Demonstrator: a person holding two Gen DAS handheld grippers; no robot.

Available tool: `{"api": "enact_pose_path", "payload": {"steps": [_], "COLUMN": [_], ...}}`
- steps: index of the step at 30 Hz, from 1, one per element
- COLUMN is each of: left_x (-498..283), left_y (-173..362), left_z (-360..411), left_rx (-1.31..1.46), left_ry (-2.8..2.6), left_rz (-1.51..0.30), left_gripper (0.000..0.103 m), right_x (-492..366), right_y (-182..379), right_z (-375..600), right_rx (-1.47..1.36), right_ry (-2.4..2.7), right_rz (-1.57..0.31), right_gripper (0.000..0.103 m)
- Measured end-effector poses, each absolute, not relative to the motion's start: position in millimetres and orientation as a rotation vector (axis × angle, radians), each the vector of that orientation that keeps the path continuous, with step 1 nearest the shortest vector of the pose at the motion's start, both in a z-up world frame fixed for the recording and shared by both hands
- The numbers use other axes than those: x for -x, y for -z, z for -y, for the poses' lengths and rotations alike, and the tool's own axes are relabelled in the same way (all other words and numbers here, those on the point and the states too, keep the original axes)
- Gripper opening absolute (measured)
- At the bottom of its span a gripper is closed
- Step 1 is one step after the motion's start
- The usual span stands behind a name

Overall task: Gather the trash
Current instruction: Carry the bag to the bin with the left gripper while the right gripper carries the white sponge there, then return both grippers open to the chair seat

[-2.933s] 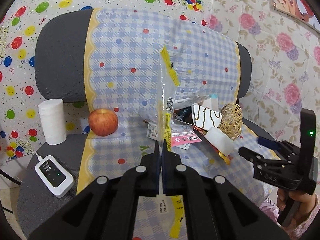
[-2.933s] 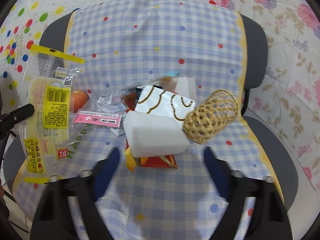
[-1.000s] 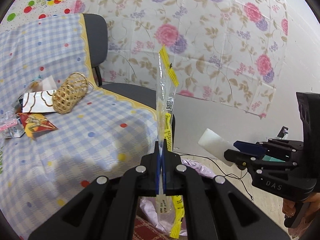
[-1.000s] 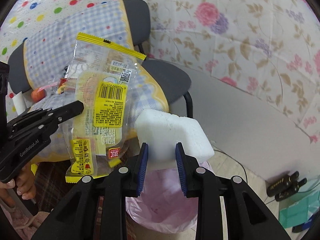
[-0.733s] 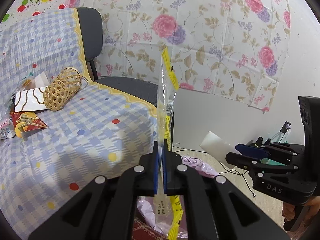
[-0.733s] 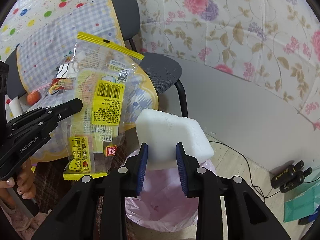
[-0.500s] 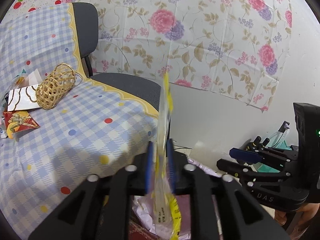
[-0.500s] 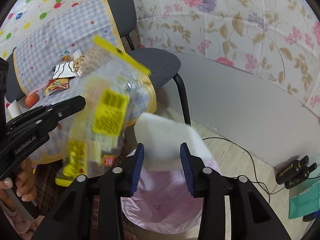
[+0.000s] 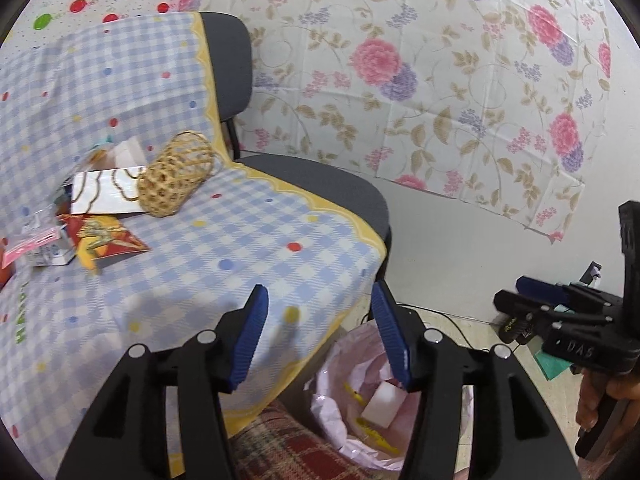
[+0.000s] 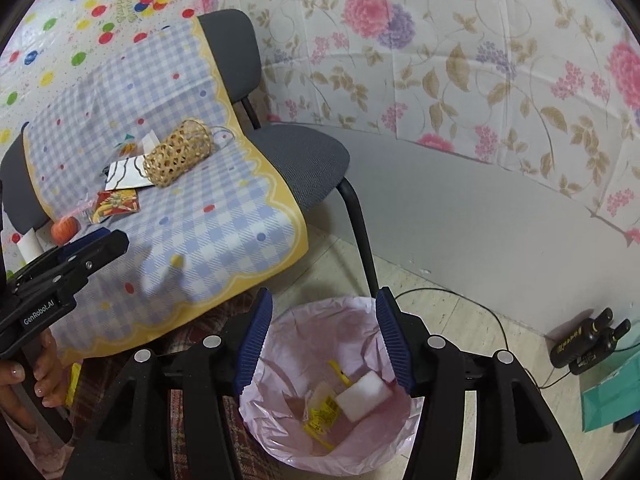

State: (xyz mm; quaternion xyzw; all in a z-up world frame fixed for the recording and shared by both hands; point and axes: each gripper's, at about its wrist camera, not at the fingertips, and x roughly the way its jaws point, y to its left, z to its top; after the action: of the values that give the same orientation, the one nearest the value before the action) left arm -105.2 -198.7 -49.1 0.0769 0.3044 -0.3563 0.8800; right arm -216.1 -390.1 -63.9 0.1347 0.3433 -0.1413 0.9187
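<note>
Now both our grippers, left gripper (image 9: 320, 336) and right gripper (image 10: 324, 340), have just been opening and hold nothing. The white foam block (image 10: 362, 396) and yellow wrapper (image 10: 320, 408) lie in the pink-lined bin (image 10: 288, 332), near the chair (image 10: 304, 160).

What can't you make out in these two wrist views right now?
- Trash bin: its body, right wrist view, covered by the pink liner and the gripper.
- Yellow wrapper: print too small.
- Apple: partly behind the left gripper.
- Pink packet: left wrist view, cut off by the edge.
</note>
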Motion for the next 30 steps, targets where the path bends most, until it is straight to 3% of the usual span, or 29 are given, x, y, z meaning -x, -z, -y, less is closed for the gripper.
{"api": "enact_pose_path", "payload": {"steps": [8, 22, 30], "left_x": [95, 43, 7], "left_y": [41, 34, 27], "left_z": [157, 51, -3], "left_rx": [-0.138, -0.040, 0.031], "left_ry": [0.658, 0.389, 0.257], "left_rz": [-0.648, -0.653, -0.649], "left_gripper": [0.053, 0.066, 0.074], "right_x": [184, 101, 49], "right_y": [40, 21, 17], "right_z": [362, 303, 268], "right_rx": [-0.210, -0.129, -0.056], "right_ry": [0.218, 0.086, 0.040], "right_rz": [-0.672, -0.636, -0.632], "right_gripper": [0.055, 0.055, 0.065]}}
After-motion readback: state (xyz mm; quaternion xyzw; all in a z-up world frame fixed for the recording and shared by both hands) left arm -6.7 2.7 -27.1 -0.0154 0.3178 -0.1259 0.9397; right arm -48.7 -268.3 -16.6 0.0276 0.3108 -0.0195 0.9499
